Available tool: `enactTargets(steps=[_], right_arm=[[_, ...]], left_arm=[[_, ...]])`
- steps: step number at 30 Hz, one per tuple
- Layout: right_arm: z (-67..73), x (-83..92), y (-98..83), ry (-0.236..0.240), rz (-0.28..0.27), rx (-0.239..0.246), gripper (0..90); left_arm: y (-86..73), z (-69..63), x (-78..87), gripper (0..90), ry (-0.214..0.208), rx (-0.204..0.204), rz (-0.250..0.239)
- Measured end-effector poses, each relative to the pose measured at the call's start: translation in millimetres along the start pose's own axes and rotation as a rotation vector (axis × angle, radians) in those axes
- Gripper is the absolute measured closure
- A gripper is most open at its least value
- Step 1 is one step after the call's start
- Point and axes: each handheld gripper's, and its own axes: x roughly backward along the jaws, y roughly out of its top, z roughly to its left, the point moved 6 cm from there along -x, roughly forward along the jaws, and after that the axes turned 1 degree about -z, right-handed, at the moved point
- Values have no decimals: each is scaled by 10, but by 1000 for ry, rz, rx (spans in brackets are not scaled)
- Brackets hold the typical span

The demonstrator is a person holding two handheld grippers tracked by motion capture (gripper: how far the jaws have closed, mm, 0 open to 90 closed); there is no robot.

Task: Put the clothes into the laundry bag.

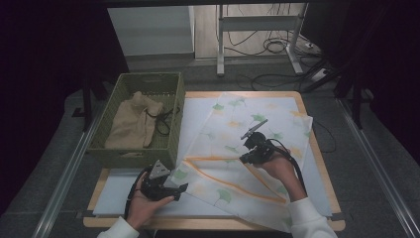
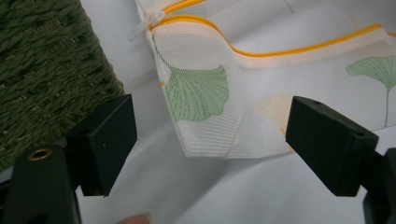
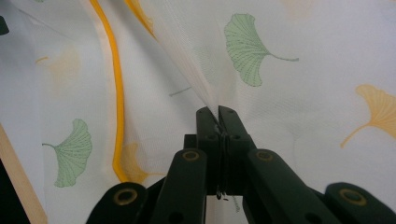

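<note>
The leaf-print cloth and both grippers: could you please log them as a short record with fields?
cloth: white leaf-print cloth with orange trim, spread on the table
right gripper: shut on a pinched fold of the cloth, lifting it
left gripper: open, near the cloth's corner, not touching it
basket: green woven basket at the table's left, holding a tan fabric item

Table (image 1: 324, 173): wooden-edged, rectangular, covered by a pale blue mat (image 1: 116, 196). A green woven basket (image 1: 124, 156) is set on the mat at the left rear. A white cloth (image 1: 233, 191) printed with green and orange leaves and trimmed in orange is spread over the mat's middle and right, reaching past the front edge.
</note>
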Motion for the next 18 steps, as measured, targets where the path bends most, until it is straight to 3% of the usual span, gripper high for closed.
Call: enactTargets(steps=[18], right_arm=[[-38, 113, 53, -2, -40, -1, 874]], left_arm=[[3, -8, 14, 161, -3, -2, -4]])
